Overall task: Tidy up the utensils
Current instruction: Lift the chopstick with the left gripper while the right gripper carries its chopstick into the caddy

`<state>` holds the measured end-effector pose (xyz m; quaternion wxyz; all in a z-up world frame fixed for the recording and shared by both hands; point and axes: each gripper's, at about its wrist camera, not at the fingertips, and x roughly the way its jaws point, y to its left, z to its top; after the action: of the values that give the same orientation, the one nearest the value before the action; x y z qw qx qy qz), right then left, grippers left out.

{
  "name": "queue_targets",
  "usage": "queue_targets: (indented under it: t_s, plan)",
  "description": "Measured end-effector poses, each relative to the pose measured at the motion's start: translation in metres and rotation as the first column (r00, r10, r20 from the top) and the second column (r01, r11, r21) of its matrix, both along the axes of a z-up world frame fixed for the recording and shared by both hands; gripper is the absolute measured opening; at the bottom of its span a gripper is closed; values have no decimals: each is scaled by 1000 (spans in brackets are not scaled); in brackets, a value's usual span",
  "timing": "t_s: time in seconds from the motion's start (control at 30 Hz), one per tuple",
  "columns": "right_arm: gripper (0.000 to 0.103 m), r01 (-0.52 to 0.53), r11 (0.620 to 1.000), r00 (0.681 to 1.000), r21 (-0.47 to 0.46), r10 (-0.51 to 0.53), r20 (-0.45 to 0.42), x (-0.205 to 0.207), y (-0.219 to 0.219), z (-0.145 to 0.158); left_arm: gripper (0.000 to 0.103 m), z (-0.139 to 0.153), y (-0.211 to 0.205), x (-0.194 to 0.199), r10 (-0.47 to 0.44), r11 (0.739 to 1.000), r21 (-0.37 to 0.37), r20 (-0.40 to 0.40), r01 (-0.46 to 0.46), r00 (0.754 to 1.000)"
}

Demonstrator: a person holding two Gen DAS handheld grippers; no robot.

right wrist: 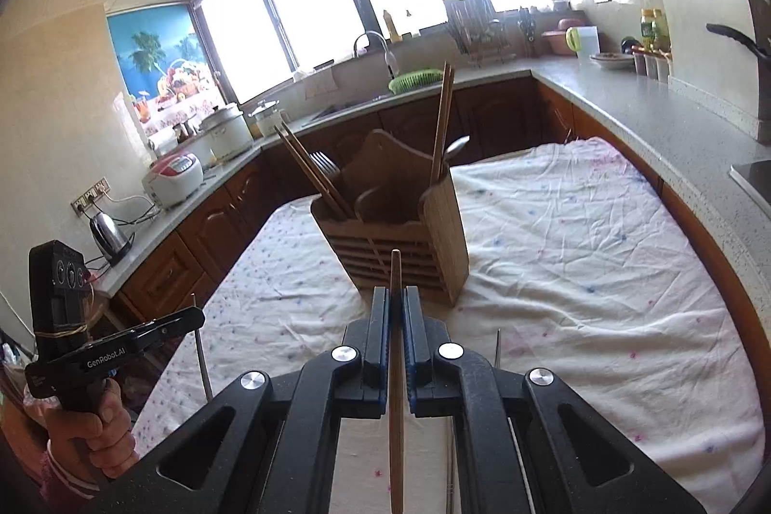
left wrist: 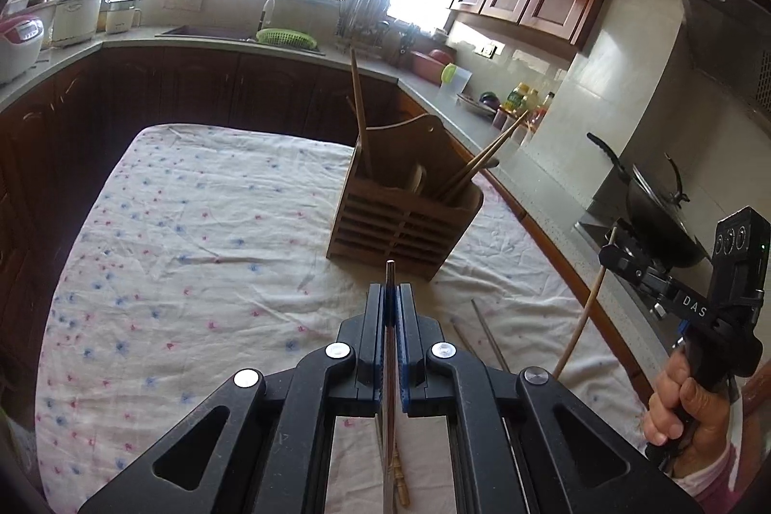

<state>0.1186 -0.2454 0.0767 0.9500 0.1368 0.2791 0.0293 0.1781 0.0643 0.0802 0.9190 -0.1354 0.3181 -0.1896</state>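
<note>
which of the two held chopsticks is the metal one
The chopstick in the left gripper: its thin grey metal chopstick contrasts with the right gripper's tan wooden chopstick.

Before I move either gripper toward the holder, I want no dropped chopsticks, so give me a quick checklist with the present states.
1. Left gripper shut on the metal chopstick: ok.
2. Right gripper shut on the wooden chopstick: ok.
3. Wooden holder upright on the tablecloth: ok.
4. Free room in the holder's compartments: cannot tell.
5. Loose chopsticks on the cloth, clear of the holder: ok.
</note>
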Motion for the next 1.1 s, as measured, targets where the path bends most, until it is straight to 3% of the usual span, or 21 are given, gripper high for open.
queue_targets:
  t_s: [0.2,0.47,0.8,1.1]
  plan:
    - [5,11,1000,997,-22,-9,80,-8,3,27,2,17,8,-23,16,1000,-3,54,-15,998]
    - [5,27,999,994,-22,-25,109,-6,2,31,2,25,10,-23,30,1000,-7,88,-30,996]
    - [5,59,998,988,-8,-57,143,3,-6,40,2,39,13,0,37,999,-15,129,-36,991]
    - [5,111,994,964,-3,-107,242,32,-16,72,2,73,12,34,67,997,-41,233,-59,970]
